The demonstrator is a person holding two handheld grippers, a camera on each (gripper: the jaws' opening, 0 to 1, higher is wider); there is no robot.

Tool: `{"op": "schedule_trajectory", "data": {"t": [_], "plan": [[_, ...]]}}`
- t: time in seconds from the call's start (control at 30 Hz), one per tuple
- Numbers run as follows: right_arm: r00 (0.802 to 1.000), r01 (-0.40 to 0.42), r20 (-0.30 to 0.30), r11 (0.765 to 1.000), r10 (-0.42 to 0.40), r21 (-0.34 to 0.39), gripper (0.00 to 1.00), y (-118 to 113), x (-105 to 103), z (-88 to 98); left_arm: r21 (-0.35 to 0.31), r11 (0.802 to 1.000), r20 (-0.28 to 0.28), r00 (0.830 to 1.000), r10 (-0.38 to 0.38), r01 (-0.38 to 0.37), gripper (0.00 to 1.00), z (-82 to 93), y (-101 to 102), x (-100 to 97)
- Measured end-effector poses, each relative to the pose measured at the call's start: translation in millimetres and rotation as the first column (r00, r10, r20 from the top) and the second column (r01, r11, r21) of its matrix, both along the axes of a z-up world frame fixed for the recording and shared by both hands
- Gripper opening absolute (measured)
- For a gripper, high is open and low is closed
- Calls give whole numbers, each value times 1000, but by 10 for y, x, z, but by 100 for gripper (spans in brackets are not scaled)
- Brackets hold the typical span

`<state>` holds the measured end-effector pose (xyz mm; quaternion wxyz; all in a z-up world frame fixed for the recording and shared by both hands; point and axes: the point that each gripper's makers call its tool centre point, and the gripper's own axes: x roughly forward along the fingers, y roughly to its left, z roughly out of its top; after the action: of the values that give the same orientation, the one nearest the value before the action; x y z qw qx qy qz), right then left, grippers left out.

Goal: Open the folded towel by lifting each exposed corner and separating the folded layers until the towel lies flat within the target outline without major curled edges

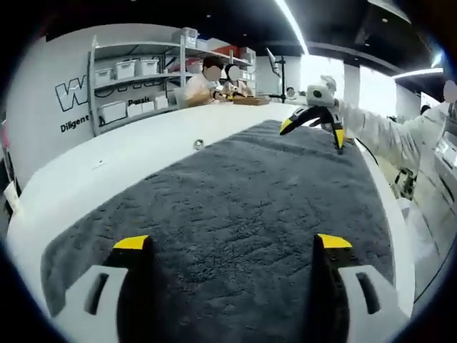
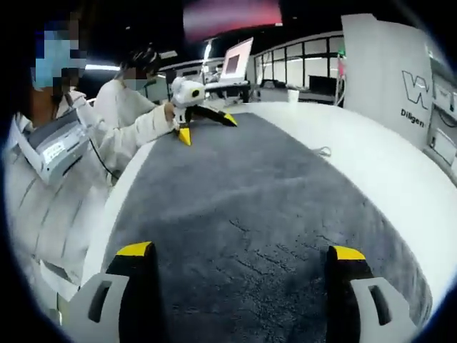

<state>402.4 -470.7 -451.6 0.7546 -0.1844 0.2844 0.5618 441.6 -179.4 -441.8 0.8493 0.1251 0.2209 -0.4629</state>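
A dark grey towel (image 1: 235, 193) lies spread out flat along the white table (image 1: 136, 157), with no folded layers visible. In the left gripper view, my left gripper (image 1: 233, 243) hovers open over the towel's near end, nothing between its yellow-tipped jaws. At the far end, my right gripper (image 1: 313, 131) is open just above the towel's edge. In the right gripper view the same towel (image 2: 257, 193) stretches away; my right gripper (image 2: 240, 251) is open over its near end, and my left gripper (image 2: 207, 127) stands open at the far end, held by a white-sleeved hand.
A small object (image 1: 198, 143) lies on the bare table beside the towel. Shelves with bins (image 1: 136, 86) stand against the back wall, with people seated near them. The person's white-clad body (image 2: 50, 186) lines the table's edge. A monitor (image 2: 235, 61) stands beyond the table.
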Motion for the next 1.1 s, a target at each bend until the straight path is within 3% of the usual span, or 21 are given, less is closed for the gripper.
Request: {"op": "schedule_trajectory", "data": {"t": [0.1, 0.33, 0.8, 0.97, 1.1], "plan": [[1000, -1, -4, 999, 2, 53, 99, 42, -3, 80, -5, 1000, -3, 1000, -3, 3, 92, -3, 1, -4], [999, -30, 26, 1000, 30, 6, 100, -22, -36, 35, -15, 1000, 4, 1000, -2, 2, 92, -1, 8, -7], [997, -25, 72, 1000, 24, 11, 99, -45, -82, 67, -25, 1000, 9, 1000, 1, 0, 91, 5, 17, -23], [996, 13, 81, 994, -22, 105, 99, -164, -74, 273, -26, 1000, 9, 1000, 0, 0, 91, 5, 18, -24], [998, 16, 52, 995, -21, 100, 99, -296, -110, 262, -26, 1000, 8, 1000, -2, 2, 91, 5, 20, -25]]}}
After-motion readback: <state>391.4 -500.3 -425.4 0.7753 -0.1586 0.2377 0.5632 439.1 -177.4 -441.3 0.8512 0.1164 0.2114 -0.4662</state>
